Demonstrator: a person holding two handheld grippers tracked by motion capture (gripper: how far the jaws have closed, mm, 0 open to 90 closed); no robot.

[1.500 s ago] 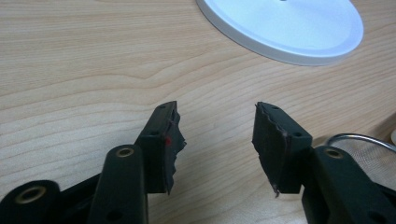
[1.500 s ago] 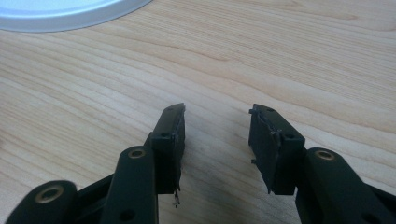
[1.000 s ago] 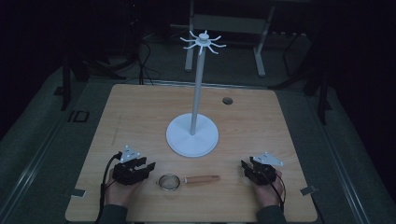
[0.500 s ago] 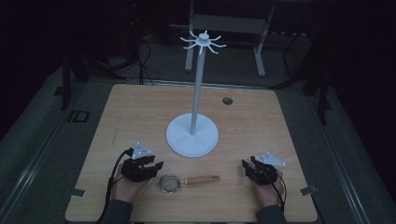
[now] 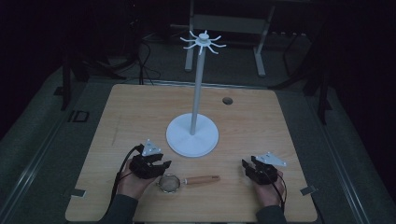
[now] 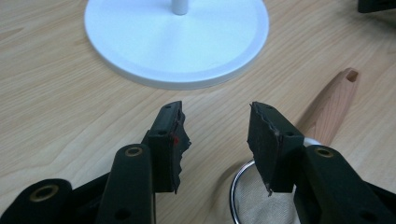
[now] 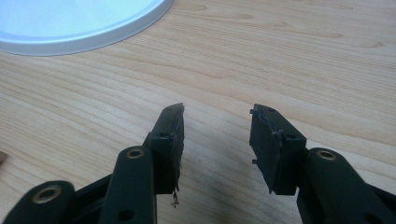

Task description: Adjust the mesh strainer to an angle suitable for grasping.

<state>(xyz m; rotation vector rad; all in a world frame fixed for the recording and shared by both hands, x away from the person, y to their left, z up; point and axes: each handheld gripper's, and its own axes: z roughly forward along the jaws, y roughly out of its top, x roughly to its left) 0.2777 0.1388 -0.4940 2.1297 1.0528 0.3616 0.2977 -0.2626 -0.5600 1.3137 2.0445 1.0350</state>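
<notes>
The left gripper (image 5: pixel 161 164) hovers low over the table (image 5: pixel 140 107) with its jaws spread and nothing between them; the small strainer (image 5: pixel 169 183) lies just under and to the right of its tips, the mesh bowl's metal rim (image 6: pixel 236 186) peeking out beneath the right jaw and the wooden handle (image 6: pixel 334 105) running away ahead on that side. The white stand (image 5: pixel 192 136) sits just beyond the tips. This looks like the reach before a pickup: next the gripper should probably drop and shift right to straddle the rim or handle, then close. The right gripper (image 5: pixel 246 166) rests well apart, also spread and empty
</notes>
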